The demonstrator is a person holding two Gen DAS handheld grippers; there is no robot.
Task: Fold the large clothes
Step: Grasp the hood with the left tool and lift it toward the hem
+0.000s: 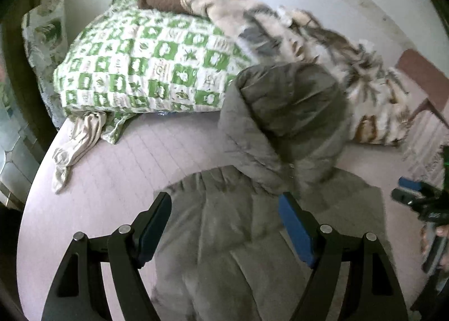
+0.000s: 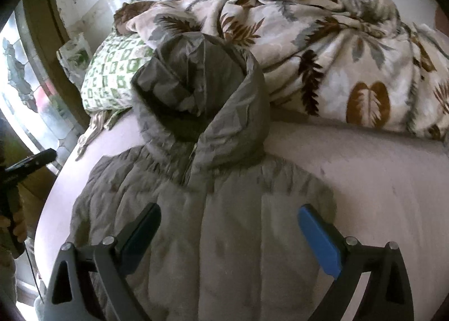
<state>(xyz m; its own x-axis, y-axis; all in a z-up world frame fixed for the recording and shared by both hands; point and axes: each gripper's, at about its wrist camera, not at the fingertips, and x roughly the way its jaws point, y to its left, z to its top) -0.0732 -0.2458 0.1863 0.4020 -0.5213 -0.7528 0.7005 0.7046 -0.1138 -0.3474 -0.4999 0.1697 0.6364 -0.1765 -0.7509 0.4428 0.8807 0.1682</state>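
Left gripper (image 1: pixel 224 225) and right gripper (image 2: pixel 228 234) spread, puffer jacket (image 2: pixel 224 236) lengthwise, hood (image 2: pixel 202 88) far end

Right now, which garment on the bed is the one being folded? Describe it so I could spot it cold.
Start at the bed with its pale pink sheet. The jacket lies flat on the near part, hood pointing toward the pillow and the leaf-print blanket. It is the only plain grey, puffy quilted piece; its neighbours are all patterned.

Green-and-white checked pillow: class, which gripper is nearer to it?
Left. The left gripper is on the pillow's side of the grey padded jacket; the right gripper is farther.
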